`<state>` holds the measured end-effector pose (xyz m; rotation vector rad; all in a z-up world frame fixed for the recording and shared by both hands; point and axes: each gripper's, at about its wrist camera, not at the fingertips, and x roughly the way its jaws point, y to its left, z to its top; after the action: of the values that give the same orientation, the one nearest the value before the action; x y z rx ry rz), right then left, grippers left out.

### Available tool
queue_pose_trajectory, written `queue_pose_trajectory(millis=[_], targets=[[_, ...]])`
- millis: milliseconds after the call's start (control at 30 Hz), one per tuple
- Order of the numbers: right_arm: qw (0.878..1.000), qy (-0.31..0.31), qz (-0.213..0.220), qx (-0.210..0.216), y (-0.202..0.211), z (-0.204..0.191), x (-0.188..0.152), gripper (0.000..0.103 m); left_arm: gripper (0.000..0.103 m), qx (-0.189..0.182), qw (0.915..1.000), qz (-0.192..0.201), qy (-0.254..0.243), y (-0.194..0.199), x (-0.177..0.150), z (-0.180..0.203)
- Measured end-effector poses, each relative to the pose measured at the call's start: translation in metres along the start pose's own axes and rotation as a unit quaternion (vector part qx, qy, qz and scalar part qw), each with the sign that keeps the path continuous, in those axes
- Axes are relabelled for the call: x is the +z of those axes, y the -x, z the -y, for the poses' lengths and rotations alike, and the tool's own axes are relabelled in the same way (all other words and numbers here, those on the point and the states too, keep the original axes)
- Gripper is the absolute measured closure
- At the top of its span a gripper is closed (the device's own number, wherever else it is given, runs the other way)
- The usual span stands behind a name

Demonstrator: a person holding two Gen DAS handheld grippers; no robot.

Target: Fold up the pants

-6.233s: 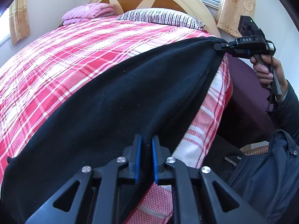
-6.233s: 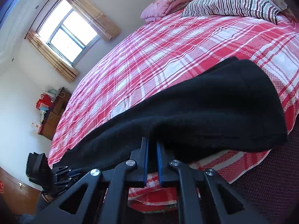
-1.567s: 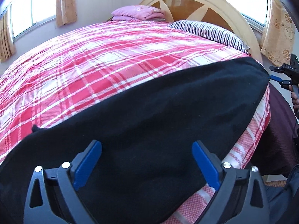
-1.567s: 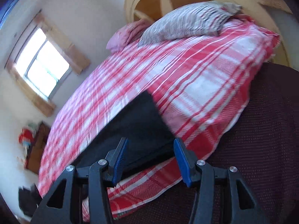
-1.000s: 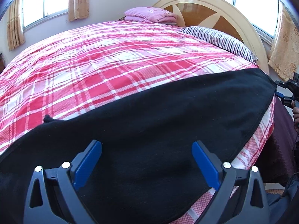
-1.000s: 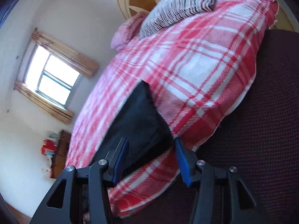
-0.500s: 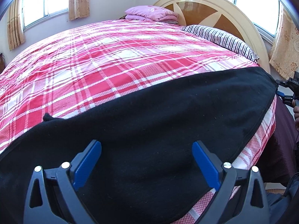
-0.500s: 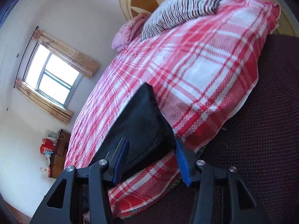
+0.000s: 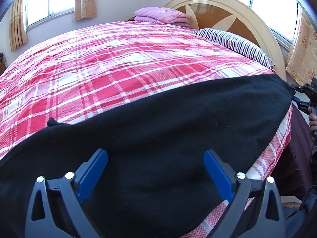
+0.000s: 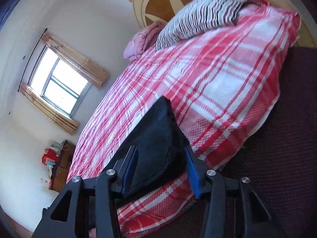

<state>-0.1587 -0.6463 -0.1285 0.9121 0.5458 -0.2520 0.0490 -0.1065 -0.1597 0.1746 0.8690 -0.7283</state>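
Jaws: left gripper (image 9: 155,175) wide apart, empty; right gripper (image 10: 161,167) half-spread, gripping nothing | pants (image 9: 158,138) lay flat along near bed (image 9: 118,63) edge, long axis running left-right | right gripper straddled one end; left hovered over the middle

Plaid bedspread (image 9: 122,63) beyond pants (image 9: 168,138) bare — striped pillow (image 9: 233,41), headboard (image 9: 216,6) block far end.
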Motion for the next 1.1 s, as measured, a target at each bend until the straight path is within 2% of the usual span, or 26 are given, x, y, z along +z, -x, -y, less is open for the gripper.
queue_pose_trajectory(millis=[133,233,400,633,867,1100], targets=[[0.997,-0.048,0.018,0.056,0.001,0.019,0.003,0.057,0.003,-0.008,0.9999,0.004,0.009,0.003,0.0,-0.005],[0.996,-0.069,0.016,0.059,-0.007,0.03,0.006,0.086,0.003,-0.003,0.9999,0.003,0.013,0.005,0.002,-0.01],[0.995,-0.05,0.028,0.083,0.002,0.019,0.01,0.087,0.003,0.006,0.9992,0.013,0.038,0.014,0.0,-0.029],[0.997,-0.005,0.033,0.074,0.009,-0.011,0.009,0.089,0.003,0.004,0.9978,0.011,0.066,0.019,-0.003,-0.046],[0.991,0.1,0.026,0.089,0.017,-0.085,0.002,0.089,0.003,0.007,0.998,0.014,0.062,0.027,0.0,-0.049],[0.977,0.178,-0.017,0.118,-0.011,-0.162,-0.017,0.089,0.003,0.008,0.9977,0.024,0.063,0.036,0.0,-0.055]])
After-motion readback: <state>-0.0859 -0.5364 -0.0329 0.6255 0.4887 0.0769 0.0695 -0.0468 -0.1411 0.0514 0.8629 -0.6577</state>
